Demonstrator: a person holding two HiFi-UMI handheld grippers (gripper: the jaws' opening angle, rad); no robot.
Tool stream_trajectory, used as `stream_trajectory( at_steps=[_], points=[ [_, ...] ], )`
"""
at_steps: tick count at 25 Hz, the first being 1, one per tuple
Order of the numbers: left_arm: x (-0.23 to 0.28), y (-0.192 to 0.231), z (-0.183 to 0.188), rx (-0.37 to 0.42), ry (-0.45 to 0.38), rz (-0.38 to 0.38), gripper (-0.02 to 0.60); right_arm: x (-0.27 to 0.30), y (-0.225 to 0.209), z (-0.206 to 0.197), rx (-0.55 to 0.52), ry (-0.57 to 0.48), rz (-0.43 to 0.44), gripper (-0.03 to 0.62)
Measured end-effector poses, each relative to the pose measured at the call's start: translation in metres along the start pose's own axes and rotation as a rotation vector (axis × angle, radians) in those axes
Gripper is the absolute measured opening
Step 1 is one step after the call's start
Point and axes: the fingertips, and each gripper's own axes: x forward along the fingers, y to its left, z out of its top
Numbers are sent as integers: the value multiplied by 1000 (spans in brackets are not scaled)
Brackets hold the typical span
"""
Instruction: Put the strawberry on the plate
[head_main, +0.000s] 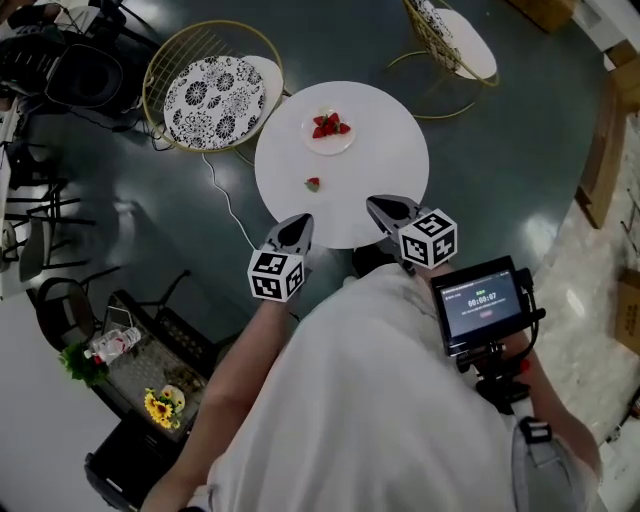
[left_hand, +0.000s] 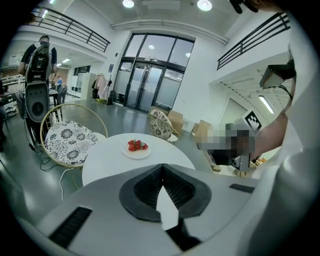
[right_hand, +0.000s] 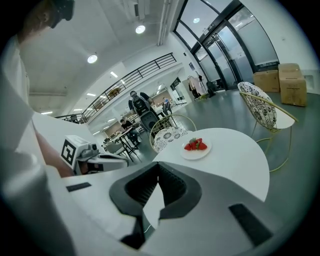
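Note:
A single loose strawberry (head_main: 313, 184) lies on the round white table (head_main: 380, 150), nearer to me than the small white plate (head_main: 331, 147), which holds several strawberries (head_main: 329, 125). My left gripper (head_main: 299, 223) hovers at the table's near edge, just short of the loose berry, its jaws shut and empty. My right gripper (head_main: 379, 207) sits beside it to the right, also shut with nothing in it. In the left gripper view the plate (left_hand: 138, 153) shows beyond the closed jaws (left_hand: 162, 168). The right gripper view shows the plate (right_hand: 195, 152) past its tips (right_hand: 159, 165). Both gripper bodies hide the loose berry.
A gold wire chair with a patterned cushion (head_main: 212, 90) stands left of the table, and another chair (head_main: 455, 35) at the back right. A white cable (head_main: 228, 205) runs over the floor. A cart with sunflowers (head_main: 160, 405) is at the lower left, cardboard boxes (head_main: 600, 150) on the right.

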Motion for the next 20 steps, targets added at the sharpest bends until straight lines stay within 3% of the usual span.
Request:
stream_trajectory(
  at_steps=[4,9,20],
  points=[
    [18,10,1,5,37,10,6,10,-13,4,5,23,13,8],
    [75,43,1,-22,106,66,6,46,-67,12,32,52,55,8],
    [89,62,-14,-98,193,115,8,50,-77,13,61,71,78,8]
  ],
)
